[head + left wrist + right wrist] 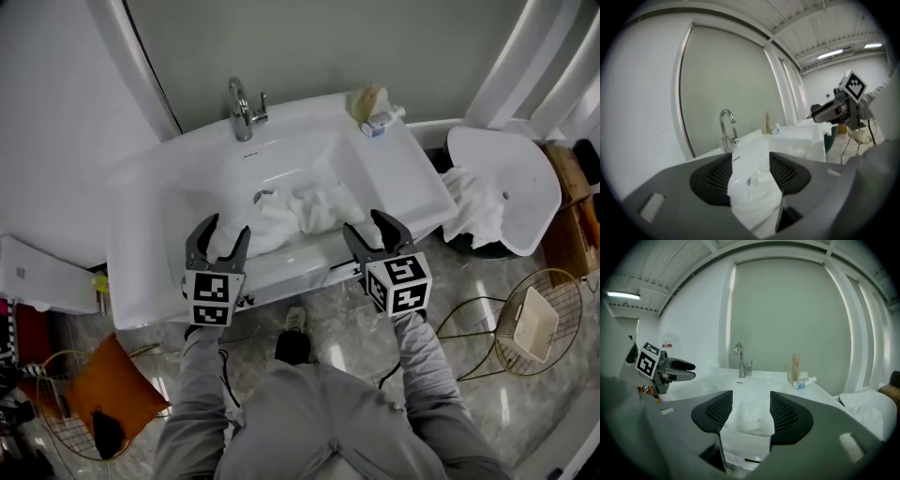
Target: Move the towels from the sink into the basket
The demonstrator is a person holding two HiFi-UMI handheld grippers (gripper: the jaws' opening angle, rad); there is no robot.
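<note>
My left gripper (pixel 228 225) and right gripper (pixel 364 222) hover at the white ceramic sink's (pixel 141 187) front rim, jaws half-open and empty. Crumpled white towels (pixel 305 208) lie in its basin. I should dip low and pinch a thick fold.

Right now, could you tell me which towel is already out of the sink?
The towel hanging over the dark container right of the sink; the other towels lie crumpled in the basin.
</note>
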